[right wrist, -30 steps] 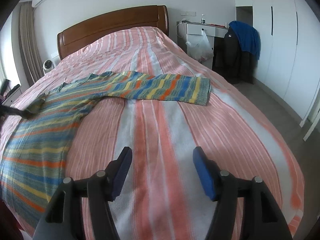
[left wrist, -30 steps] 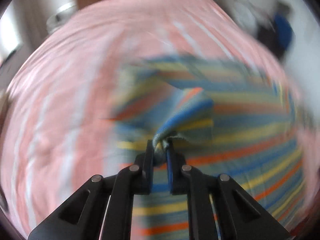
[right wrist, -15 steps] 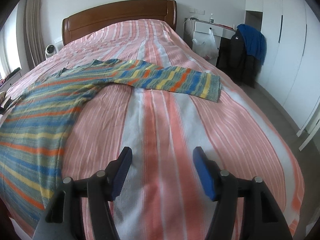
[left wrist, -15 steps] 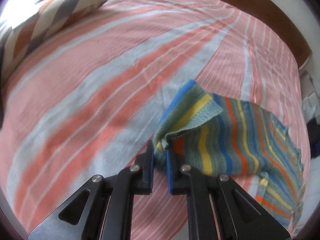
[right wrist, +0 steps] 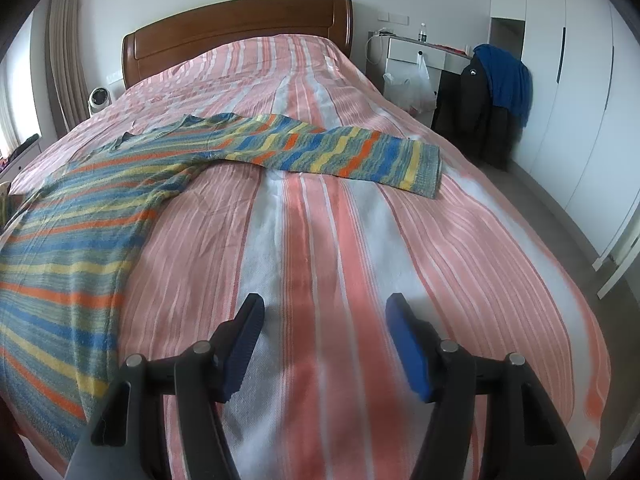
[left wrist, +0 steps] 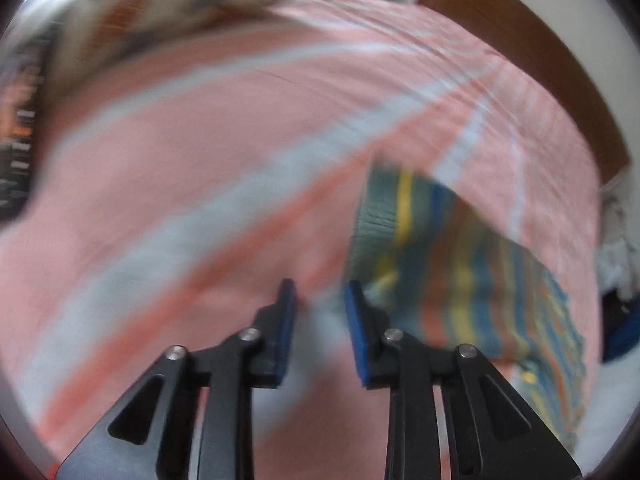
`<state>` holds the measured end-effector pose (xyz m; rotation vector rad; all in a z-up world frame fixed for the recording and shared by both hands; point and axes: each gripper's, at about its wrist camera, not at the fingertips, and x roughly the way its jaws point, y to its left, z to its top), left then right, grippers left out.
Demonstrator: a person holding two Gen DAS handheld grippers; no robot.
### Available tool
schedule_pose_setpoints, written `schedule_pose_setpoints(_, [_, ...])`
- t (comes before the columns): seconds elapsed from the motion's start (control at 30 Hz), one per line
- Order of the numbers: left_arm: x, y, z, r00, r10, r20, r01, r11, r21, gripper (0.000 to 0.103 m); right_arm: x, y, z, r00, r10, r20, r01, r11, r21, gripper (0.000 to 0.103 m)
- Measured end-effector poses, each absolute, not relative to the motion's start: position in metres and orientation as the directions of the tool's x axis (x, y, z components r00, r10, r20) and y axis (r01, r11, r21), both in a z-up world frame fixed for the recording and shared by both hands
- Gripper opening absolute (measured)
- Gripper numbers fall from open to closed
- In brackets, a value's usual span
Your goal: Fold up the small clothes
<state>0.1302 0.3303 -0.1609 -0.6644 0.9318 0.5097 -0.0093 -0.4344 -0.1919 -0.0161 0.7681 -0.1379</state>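
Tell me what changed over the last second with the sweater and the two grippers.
The left gripper carried one sleeve outward, and its jaws have just been opening; the cuff now lies free beside them on the bedspread. The right gripper stayed open and idle, and the sweater body and far sleeve stayed spread flat.

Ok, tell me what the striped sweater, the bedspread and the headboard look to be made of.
Striped sweater: looks like knitted yarn, matte, with a ribbed cuff on the outstretched sleeve and soft wavy stripes.
Bedspread: seems a woven cotton-like cloth, matte, with a fine weave texture and small creases; the fibre itself cannot be told.
Headboard: appears to be reddish-brown wood, varnished, judging by the glossy highlights along its rounded top edge.
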Motion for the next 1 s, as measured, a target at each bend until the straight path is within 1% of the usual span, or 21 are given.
schedule_pose_setpoints(0.03, [0.124,0.336,-0.159,0.497,0.138,-0.857,-0.672,0.685,-0.279,0.029,-0.009,-0.434,-0.192,0.711,-0.13,-0.691,0.118,0.991,-0.065,0.063])
schedule_pose_setpoints(0.1, [0.112,0.345,-0.154,0.492,0.162,-0.856,-0.684,0.68,-0.265,0.034,-0.009,-0.435,-0.192,0.711,-0.126,-0.691,0.116,0.991,-0.061,0.063])
schedule_pose_setpoints(0.17, [0.106,0.34,-0.146,0.489,0.186,-0.852,-0.671,0.705,-0.231,0.046,-0.008,-0.434,-0.19,0.712,-0.121,-0.692,0.112,0.992,-0.058,0.063])
schedule_pose_setpoints(0.23, [0.111,0.326,-0.134,0.503,0.187,-0.844,-0.617,0.761,-0.199,0.052,-0.006,-0.436,-0.183,0.711,-0.087,-0.698,0.094,0.995,-0.028,0.063])
schedule_pose_setpoints(0.3, [0.129,0.3,-0.116,0.531,0.15,-0.834,-0.502,0.848,-0.167,0.058,0.004,-0.438,-0.169,0.708,-0.046,-0.704,0.056,0.998,-0.008,0.063])
schedule_pose_setpoints(0.33, [0.137,0.288,-0.108,0.546,0.124,-0.829,-0.447,0.88,-0.163,0.063,0.012,-0.438,-0.16,0.703,-0.022,-0.71,0.026,1.0,-0.005,0.063])
schedule_pose_setpoints(0.37, [0.15,0.271,-0.097,0.564,0.082,-0.822,-0.367,0.916,-0.161,0.072,0.023,-0.437,-0.15,0.7,0.005,-0.714,-0.008,1.0,-0.001,0.063])
schedule_pose_setpoints(0.43, [0.184,0.229,-0.081,0.563,-0.022,-0.826,-0.19,0.969,-0.155,0.082,0.045,-0.435,-0.129,0.701,0.043,-0.712,-0.062,0.998,-0.001,0.063])
schedule_pose_setpoints(0.5, [0.217,0.192,-0.072,0.539,-0.088,-0.838,-0.053,0.989,-0.139,0.083,0.084,-0.432,-0.104,0.681,0.102,-0.725,-0.124,0.992,0.023,0.063])
schedule_pose_setpoints(0.57, [0.253,0.158,-0.069,0.527,-0.09,-0.845,0.035,0.996,-0.085,0.083,0.126,-0.43,-0.087,0.656,0.158,-0.738,-0.167,0.984,0.063,0.065])
schedule_pose_setpoints(0.63, [0.281,0.138,-0.073,0.507,-0.081,-0.858,0.075,0.996,-0.049,0.083,0.174,-0.425,-0.079,0.61,0.215,-0.763,-0.201,0.973,0.113,0.065])
schedule_pose_setpoints(0.7, [0.316,0.12,-0.082,0.494,-0.07,-0.867,0.096,0.995,-0.026,0.083,0.223,-0.418,-0.079,0.573,0.241,-0.783,-0.217,0.966,0.139,0.065])
schedule_pose_setpoints(0.8, [0.348,0.104,-0.102,0.466,-0.056,-0.883,0.108,0.994,-0.006,0.083,0.289,-0.402,-0.092,0.517,0.271,-0.812,-0.229,0.958,0.174,0.065])
schedule_pose_setpoints(0.9, [0.376,0.098,-0.125,0.441,-0.027,-0.897,0.109,0.994,0.024,0.083,0.343,-0.386,-0.118,0.449,0.312,-0.837,-0.234,0.945,0.227,0.065])
schedule_pose_setpoints(1.0, [0.391,0.094,-0.142,0.42,-0.026,-0.907,0.141,0.989,0.037,0.083,0.388,-0.367,-0.15,0.382,0.299,-0.874,-0.262,0.942,0.208,0.065])
